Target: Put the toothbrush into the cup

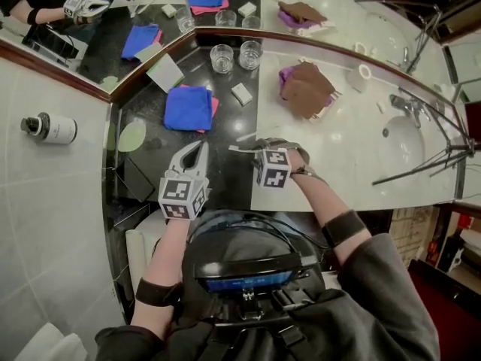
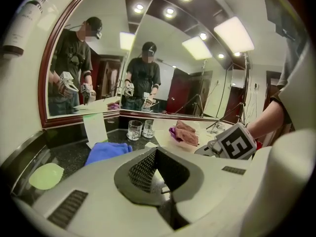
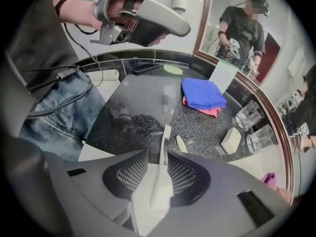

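A white toothbrush [image 3: 162,167] lies on the counter, at the seam between black stone and white top. It runs lengthwise between the jaws of my right gripper [image 3: 157,155], which points steeply down; the jaws stand open, with a gap on either side of the handle. In the head view the toothbrush [image 1: 242,150] shows as a thin white line at the right gripper [image 1: 260,148]. Two clear glass cups [image 1: 222,57] [image 1: 250,53] stand side by side at the back by the mirror, far from both grippers. My left gripper [image 1: 202,146] hovers over the black stone, shut and empty.
A blue cloth [image 1: 188,107] on a pink one and a soap bar [image 1: 241,94] lie on the black stone. On the white top is a brown cloth [image 1: 307,89]; the sink [image 1: 406,138] with its faucet is at the right. A green disc [image 1: 132,135] lies at the left.
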Action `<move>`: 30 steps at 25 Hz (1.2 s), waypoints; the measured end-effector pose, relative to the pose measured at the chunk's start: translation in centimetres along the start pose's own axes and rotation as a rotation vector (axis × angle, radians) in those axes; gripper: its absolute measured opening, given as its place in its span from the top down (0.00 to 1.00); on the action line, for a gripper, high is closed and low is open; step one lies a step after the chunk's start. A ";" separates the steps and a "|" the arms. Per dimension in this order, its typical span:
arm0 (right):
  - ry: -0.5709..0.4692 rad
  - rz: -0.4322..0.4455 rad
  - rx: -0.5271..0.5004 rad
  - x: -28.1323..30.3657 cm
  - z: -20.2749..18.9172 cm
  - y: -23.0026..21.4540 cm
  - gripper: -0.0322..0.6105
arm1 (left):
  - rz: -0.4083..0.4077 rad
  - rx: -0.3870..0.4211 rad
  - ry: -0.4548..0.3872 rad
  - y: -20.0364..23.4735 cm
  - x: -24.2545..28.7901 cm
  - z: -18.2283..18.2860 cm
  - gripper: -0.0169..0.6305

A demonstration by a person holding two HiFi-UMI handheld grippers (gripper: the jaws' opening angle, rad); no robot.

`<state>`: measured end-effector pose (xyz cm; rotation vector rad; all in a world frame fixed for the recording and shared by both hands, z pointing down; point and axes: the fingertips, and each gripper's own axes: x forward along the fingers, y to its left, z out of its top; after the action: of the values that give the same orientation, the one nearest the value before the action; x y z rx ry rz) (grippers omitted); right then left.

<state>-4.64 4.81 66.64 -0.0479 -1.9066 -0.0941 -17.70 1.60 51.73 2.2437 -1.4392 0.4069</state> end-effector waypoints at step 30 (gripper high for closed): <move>0.099 0.132 -0.012 5.2 -1.0 -0.2 0.87 | 0.089 -0.103 0.012 3.4 -1.7 -2.9 0.97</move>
<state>-5.48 4.47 71.84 -0.1740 -1.7995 -0.0177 -21.56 3.22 54.12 2.0991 -1.5230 0.3649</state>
